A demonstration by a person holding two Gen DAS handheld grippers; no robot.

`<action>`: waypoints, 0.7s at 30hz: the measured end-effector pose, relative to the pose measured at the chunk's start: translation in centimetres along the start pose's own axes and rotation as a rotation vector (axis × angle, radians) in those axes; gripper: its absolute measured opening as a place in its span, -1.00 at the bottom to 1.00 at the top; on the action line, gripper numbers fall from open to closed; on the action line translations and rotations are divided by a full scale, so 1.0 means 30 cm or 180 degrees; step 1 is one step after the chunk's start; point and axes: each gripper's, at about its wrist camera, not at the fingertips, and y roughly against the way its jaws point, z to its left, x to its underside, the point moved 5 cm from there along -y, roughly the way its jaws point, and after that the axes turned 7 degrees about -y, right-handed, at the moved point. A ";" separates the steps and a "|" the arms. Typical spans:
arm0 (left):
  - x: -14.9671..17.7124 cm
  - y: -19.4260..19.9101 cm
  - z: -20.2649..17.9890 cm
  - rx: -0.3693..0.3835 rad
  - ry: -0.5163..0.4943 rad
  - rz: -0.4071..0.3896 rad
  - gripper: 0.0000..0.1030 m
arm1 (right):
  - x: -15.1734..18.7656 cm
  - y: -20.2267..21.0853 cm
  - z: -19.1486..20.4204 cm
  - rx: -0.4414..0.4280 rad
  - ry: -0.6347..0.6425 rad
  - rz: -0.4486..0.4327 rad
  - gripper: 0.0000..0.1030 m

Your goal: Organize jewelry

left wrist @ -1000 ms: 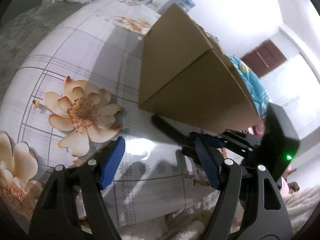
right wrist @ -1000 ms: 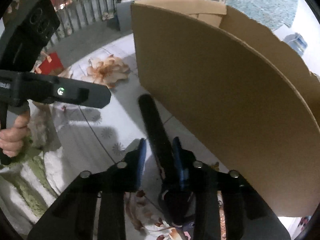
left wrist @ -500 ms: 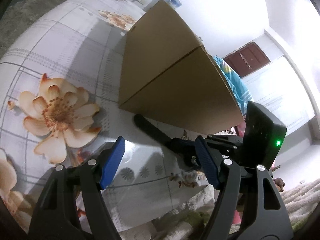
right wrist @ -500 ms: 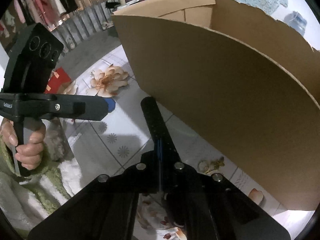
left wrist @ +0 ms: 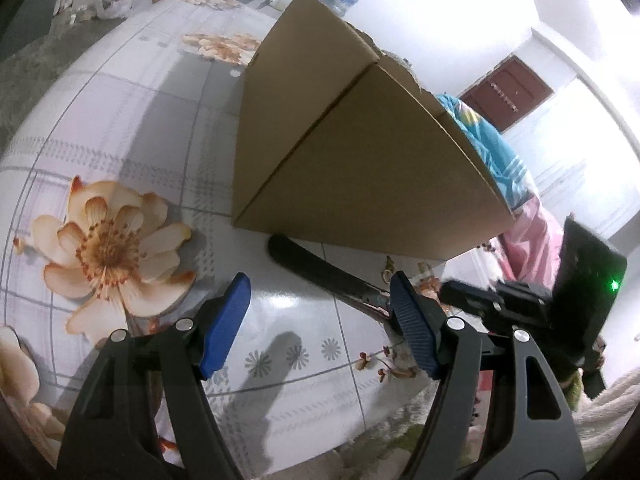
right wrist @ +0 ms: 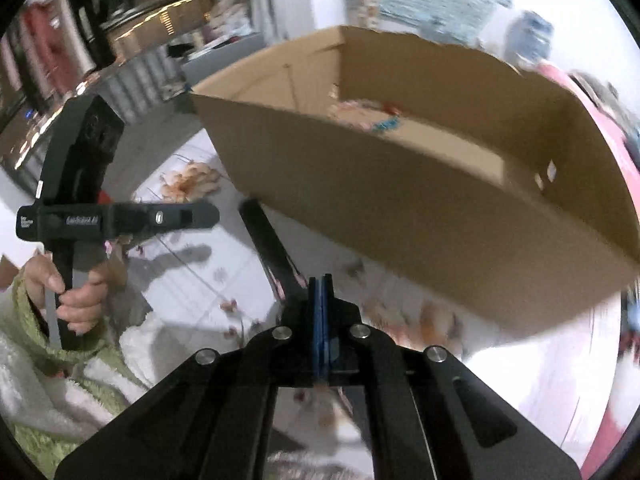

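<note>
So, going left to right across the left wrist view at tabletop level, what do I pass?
Orange flower print → left gripper, open → black strap beside the cardboard box → right gripper, shut on the strap.

Wide-open stretch of floral tablecloth (left wrist: 132,128) lies ahead and left of the left gripper (left wrist: 320,320), whose blue pads sit well apart with bare glossy surface between them. Straight ahead, though, the cardboard box (left wrist: 360,152) walls off the far side, its near corner looming tall. A long black strip (left wrist: 316,268) lies along the foot of the box, running back toward the right gripper (right wrist: 320,304), and narrows the lane there. In the right wrist view the box top is open, with room to drop in from above. The left-hand tool's body crosses the space to the left, over the table edge.
</note>
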 end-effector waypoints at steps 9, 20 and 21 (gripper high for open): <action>-0.037 -0.044 -0.023 -0.0316 -0.0243 0.0057 0.32 | 0.065 -0.059 0.014 0.0155 -0.0068 -0.0123 -0.96; -0.054 -0.117 -0.079 -0.0606 -0.0528 0.0086 0.40 | 0.080 -0.030 -0.014 0.0001 -0.0049 -0.0195 -0.96; -0.052 -0.118 -0.083 -0.0568 -0.0541 0.0089 0.40 | 0.086 -0.022 -0.017 -0.0022 -0.0036 -0.0202 -0.96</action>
